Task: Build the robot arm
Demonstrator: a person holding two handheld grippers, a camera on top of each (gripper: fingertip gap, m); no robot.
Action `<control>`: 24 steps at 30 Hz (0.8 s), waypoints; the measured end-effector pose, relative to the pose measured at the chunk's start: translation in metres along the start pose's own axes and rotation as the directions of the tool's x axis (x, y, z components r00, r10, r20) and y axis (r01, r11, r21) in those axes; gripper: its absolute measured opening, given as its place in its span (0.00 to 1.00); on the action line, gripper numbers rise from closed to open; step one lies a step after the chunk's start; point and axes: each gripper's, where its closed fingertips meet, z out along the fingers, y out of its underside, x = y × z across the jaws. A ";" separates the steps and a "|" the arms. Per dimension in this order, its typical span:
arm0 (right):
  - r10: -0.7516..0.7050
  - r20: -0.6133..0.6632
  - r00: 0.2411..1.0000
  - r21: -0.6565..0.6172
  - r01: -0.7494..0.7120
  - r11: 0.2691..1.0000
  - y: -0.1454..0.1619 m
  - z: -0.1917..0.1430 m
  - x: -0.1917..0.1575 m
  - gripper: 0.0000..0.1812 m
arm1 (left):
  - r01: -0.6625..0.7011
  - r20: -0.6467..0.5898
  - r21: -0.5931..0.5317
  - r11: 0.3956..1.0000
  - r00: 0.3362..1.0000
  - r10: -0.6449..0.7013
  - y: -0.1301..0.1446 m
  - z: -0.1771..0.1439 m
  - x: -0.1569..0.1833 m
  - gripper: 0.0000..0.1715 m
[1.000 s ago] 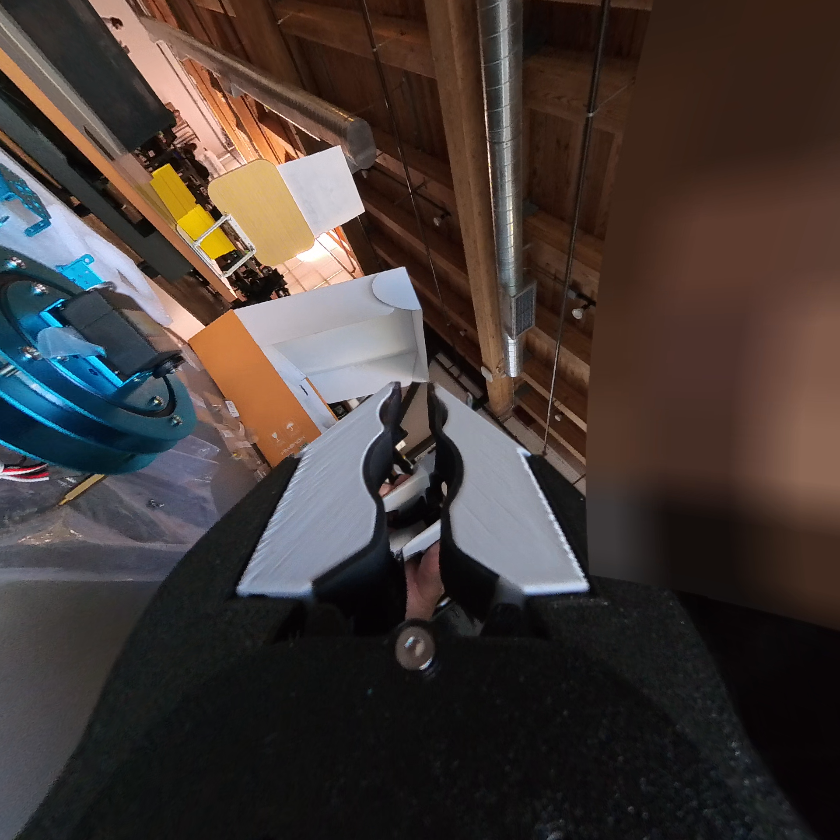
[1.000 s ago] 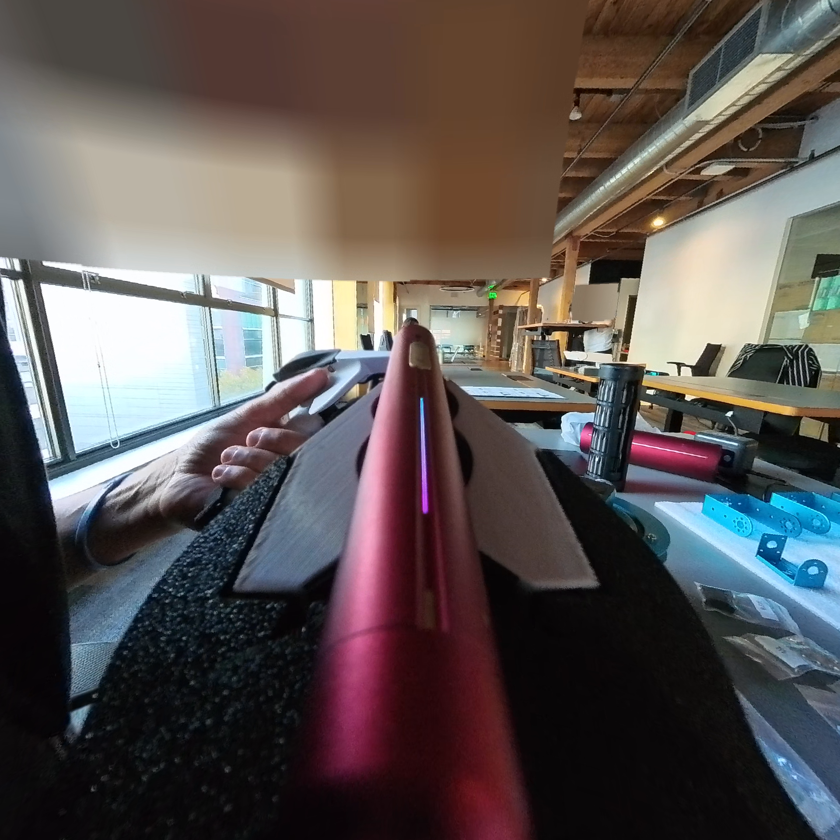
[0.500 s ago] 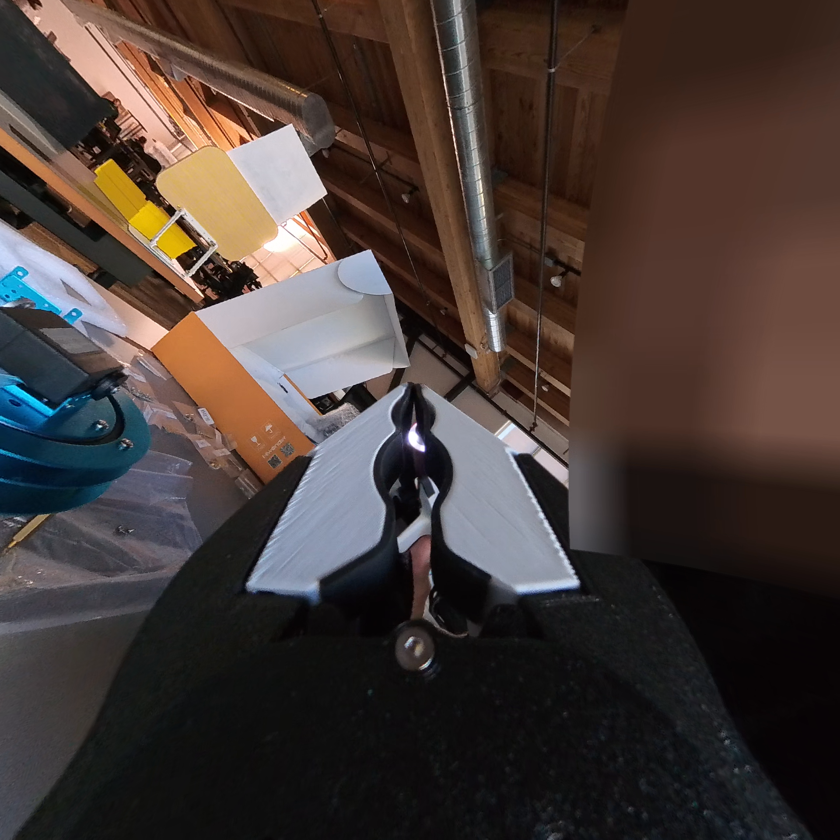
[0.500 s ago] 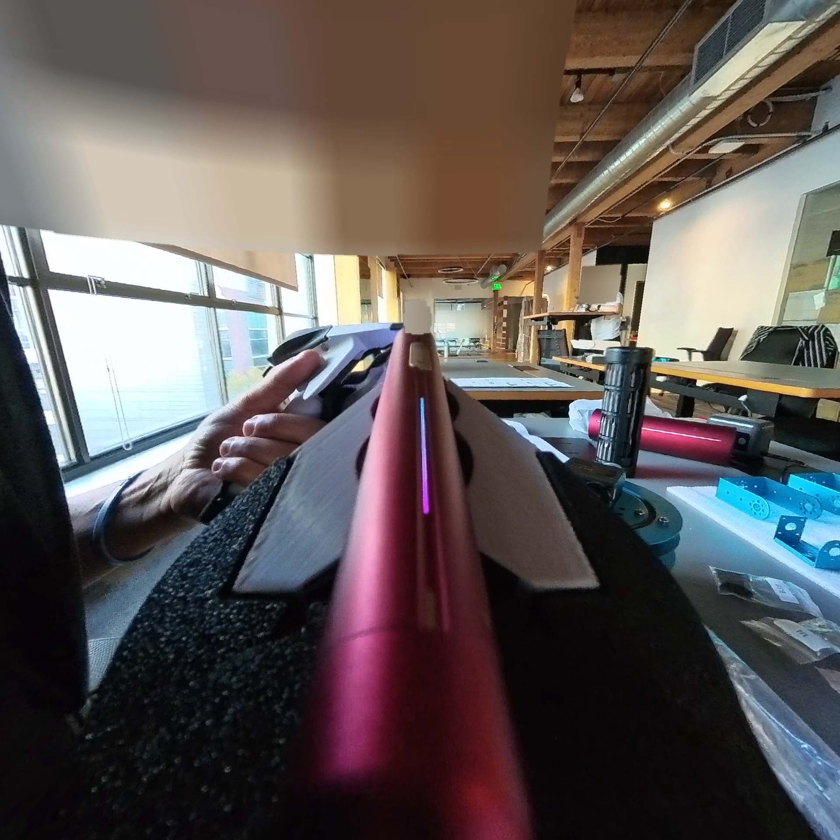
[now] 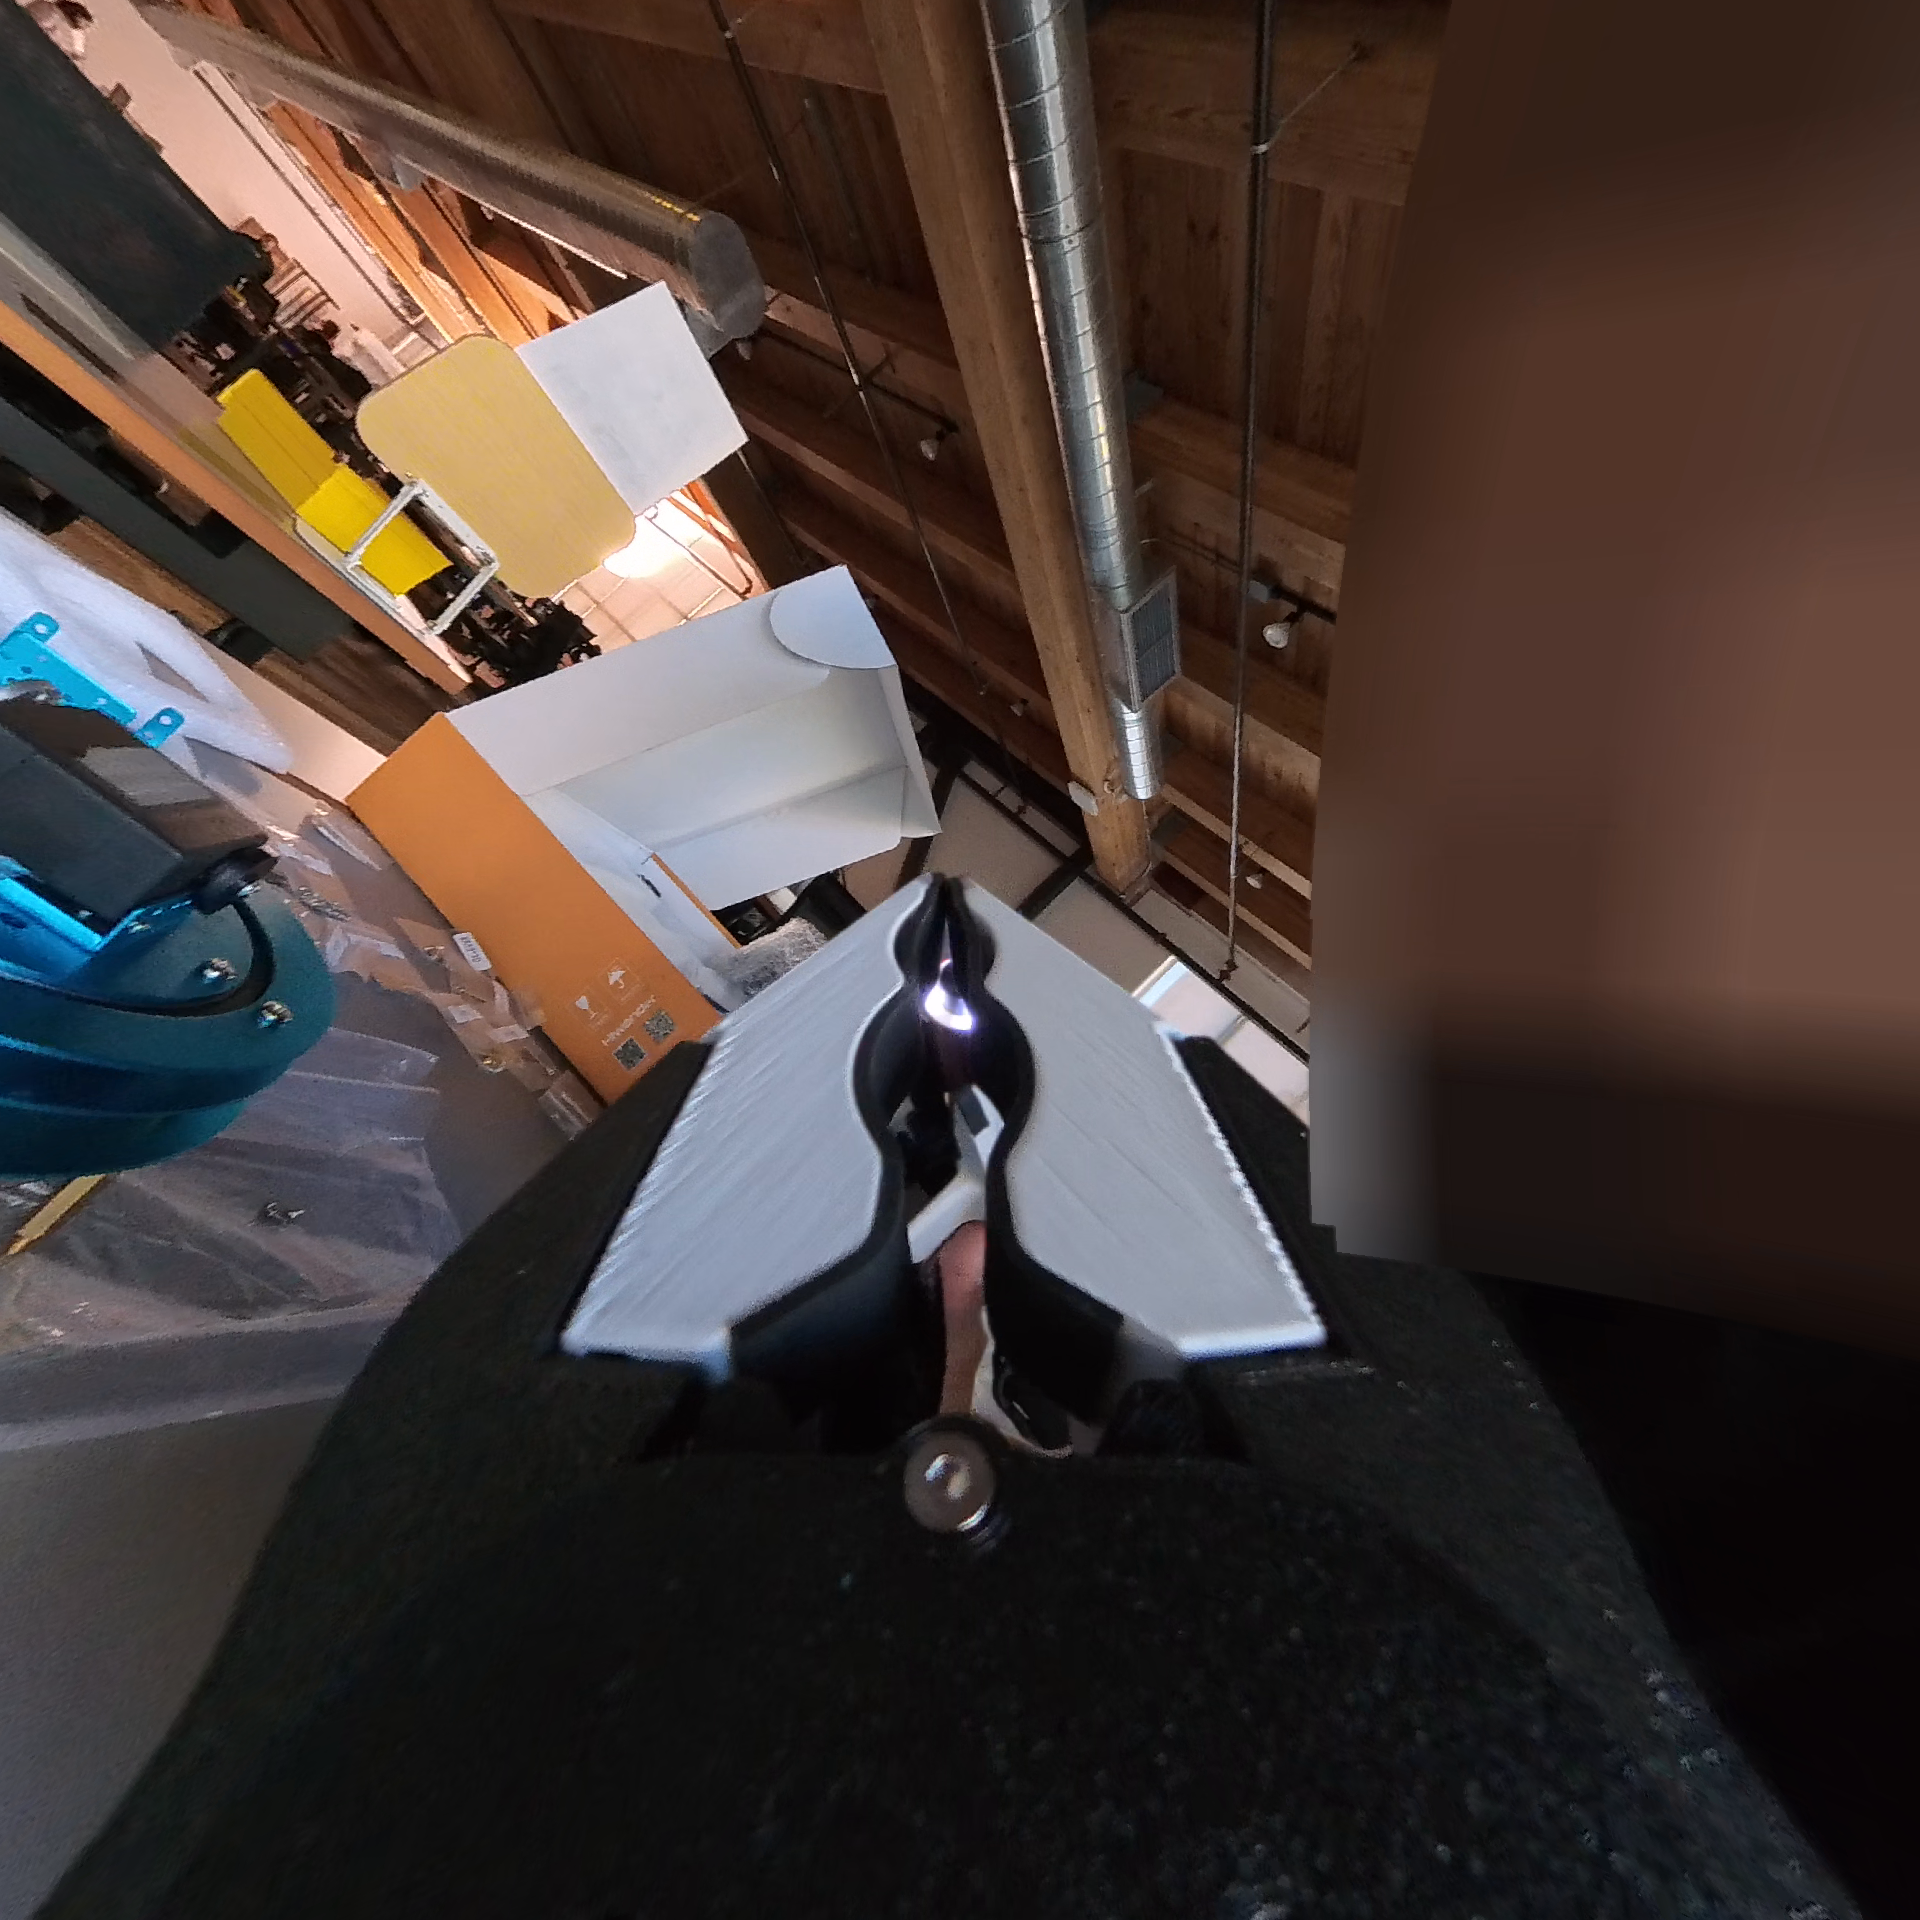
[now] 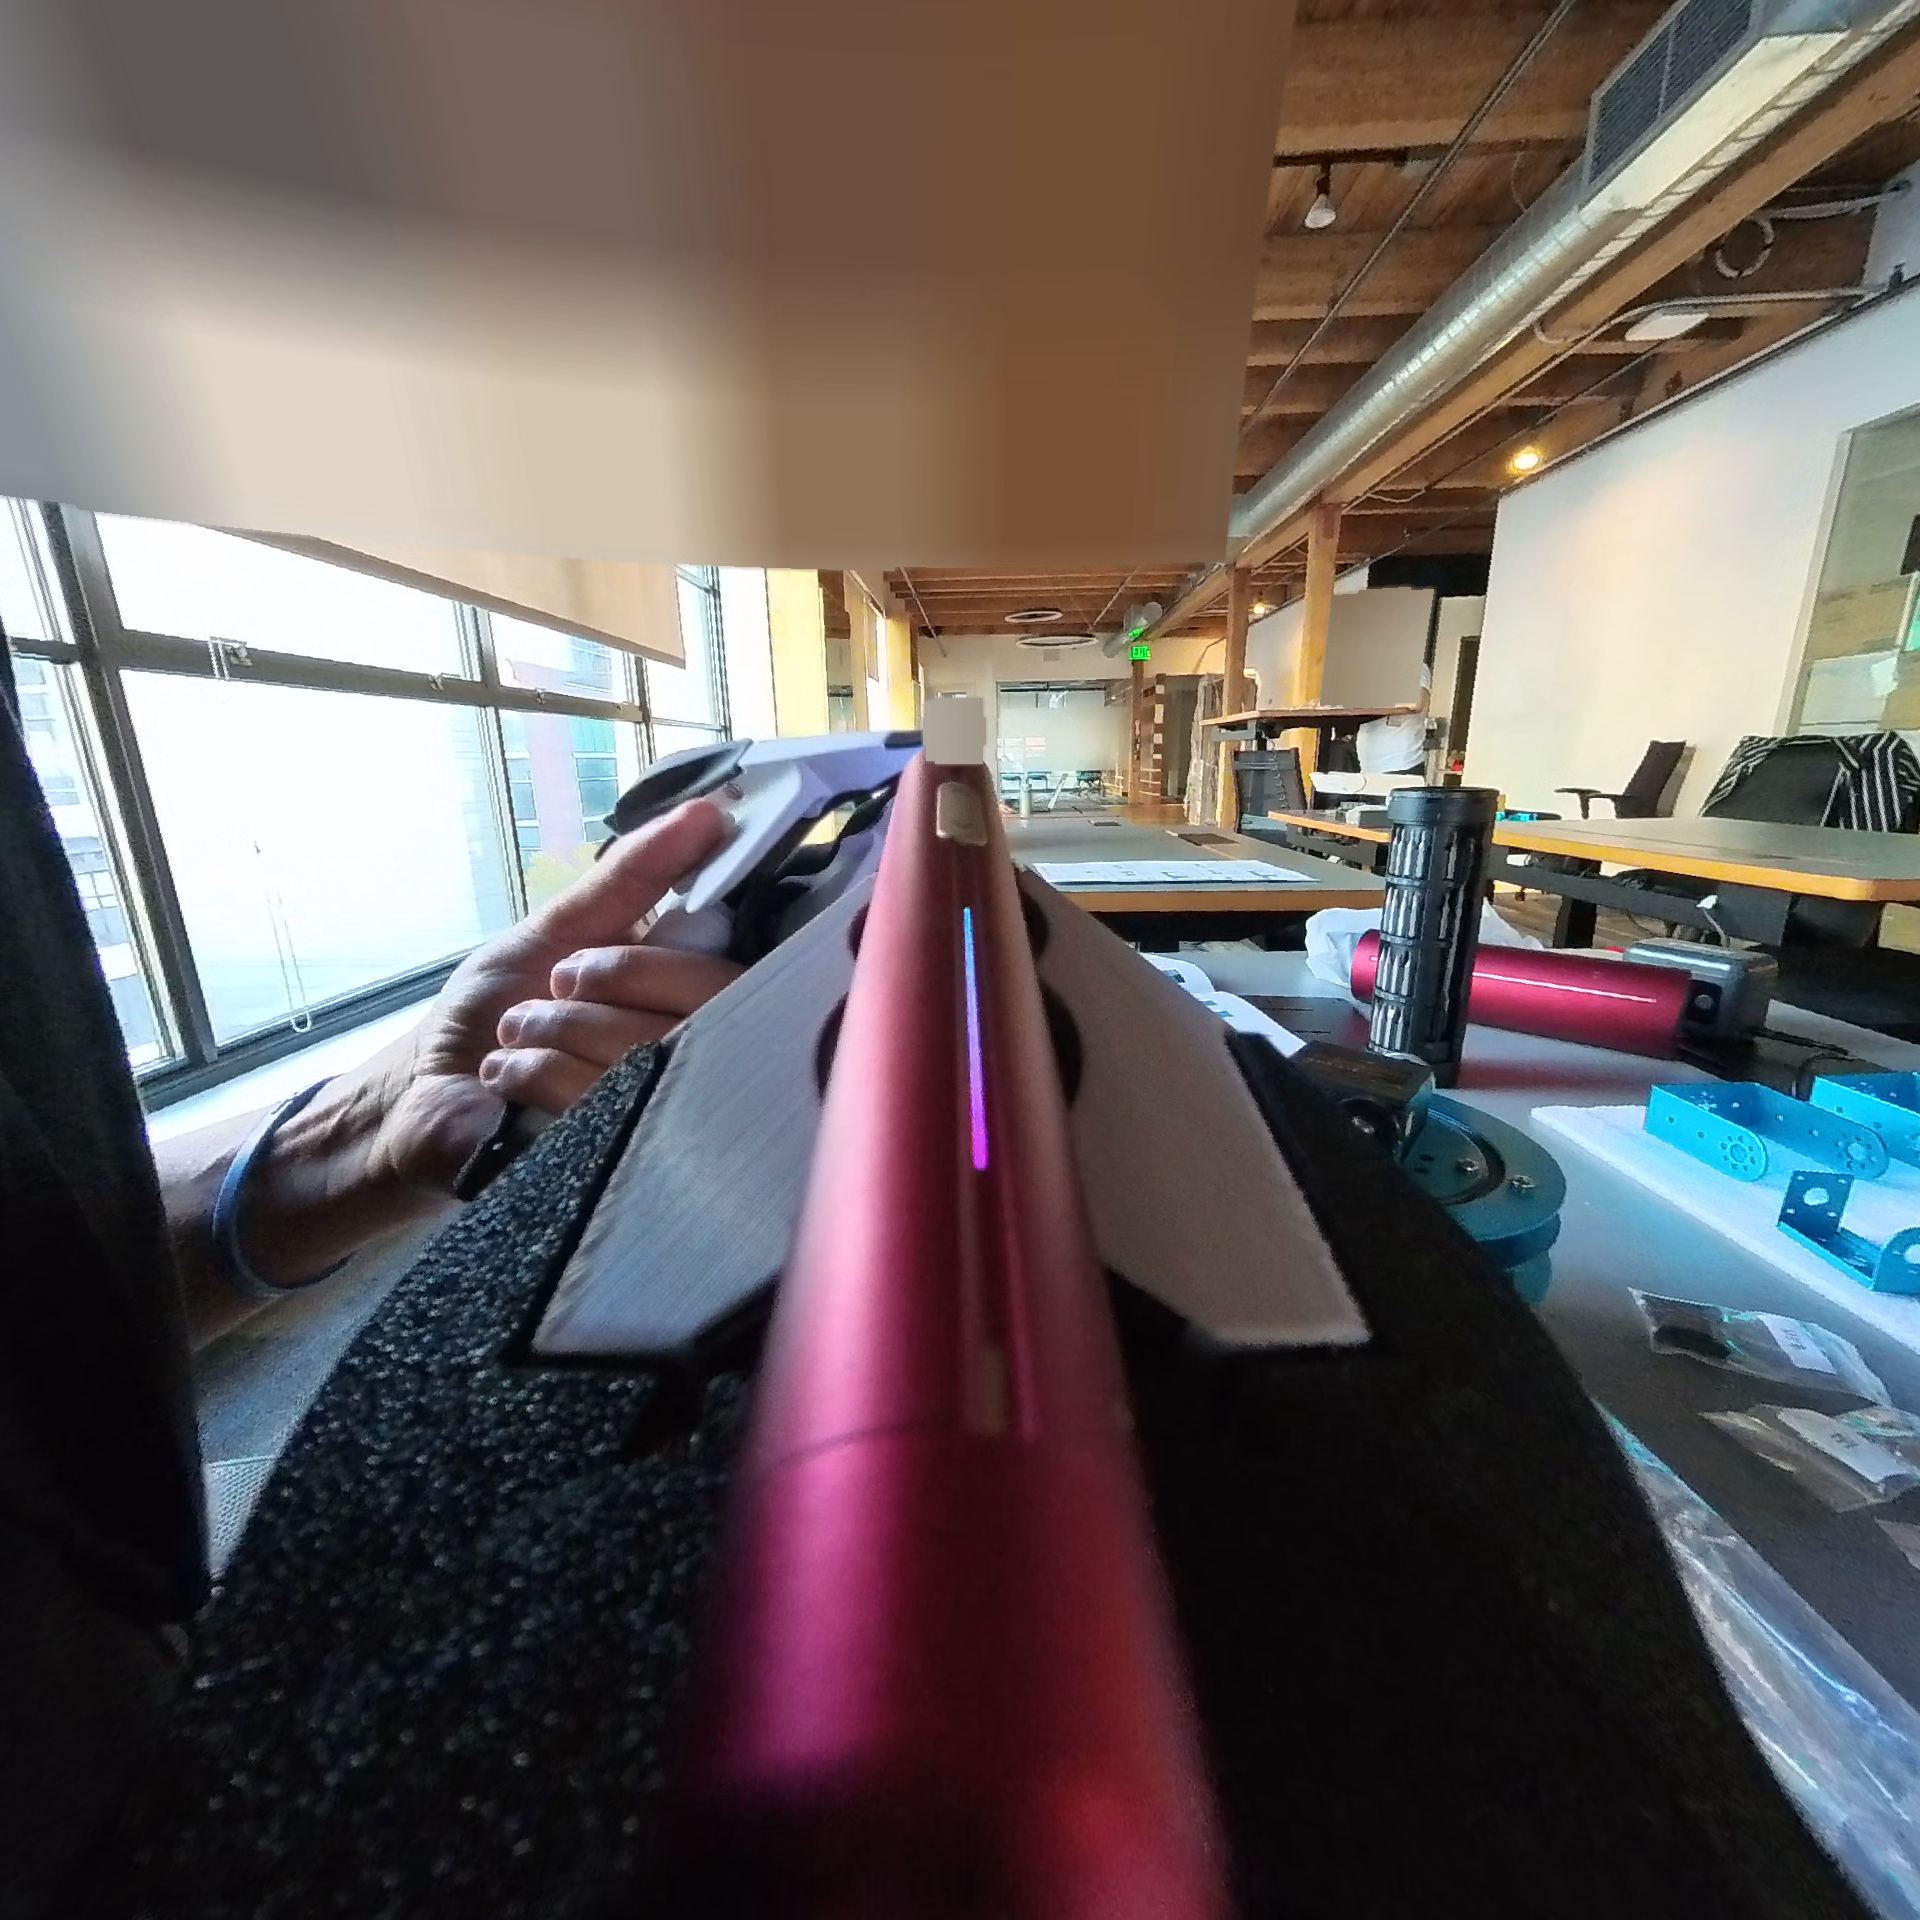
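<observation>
My right gripper is shut on a long red pen-shaped power screwdriver, which runs forward between its white fingers and has a lit purple strip. My left gripper points up at the wooden ceiling with its jaws closed. A small shiny metal piece glints in the hollow between its black pads. In the right wrist view the left gripper sits at the screwdriver's far tip, held by a person's hand. The tip itself is hidden.
A blue round base stands on the grey table, also in the left wrist view. Behind it are a black ribbed cylinder, a second red cylinder, blue brackets and plastic bags. An open orange-and-white box stands farther off. Some 7 centimeters of space lies between my two pairs of fingers.
My left gripper's jaws, slightly apart a second ago, have closed on the shiny piece. It has risen to the screwdriver's tip. The right gripper keeps its hold on the screwdriver.
</observation>
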 end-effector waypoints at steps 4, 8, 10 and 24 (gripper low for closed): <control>-0.003 -0.002 1.000 -0.004 0.003 1.000 0.001 0.000 0.001 0.10 | -0.020 0.033 0.011 1.000 0.999 0.019 -0.001 -0.002 -0.005 0.06; -0.019 -0.016 1.000 -0.032 0.018 0.999 0.006 0.001 0.003 0.10 | -0.004 0.045 -0.022 1.000 0.999 0.005 0.009 0.004 -0.010 0.02; -0.039 -0.063 0.997 -0.079 0.034 0.996 0.015 0.000 0.012 0.10 | 0.063 0.109 0.006 0.998 0.992 -0.063 0.011 0.004 -0.027 0.02; -0.491 -0.227 0.841 -0.579 0.288 0.762 0.082 -0.012 0.061 0.10 | 0.386 0.275 0.066 0.920 0.880 -0.389 0.051 0.015 -0.106 0.27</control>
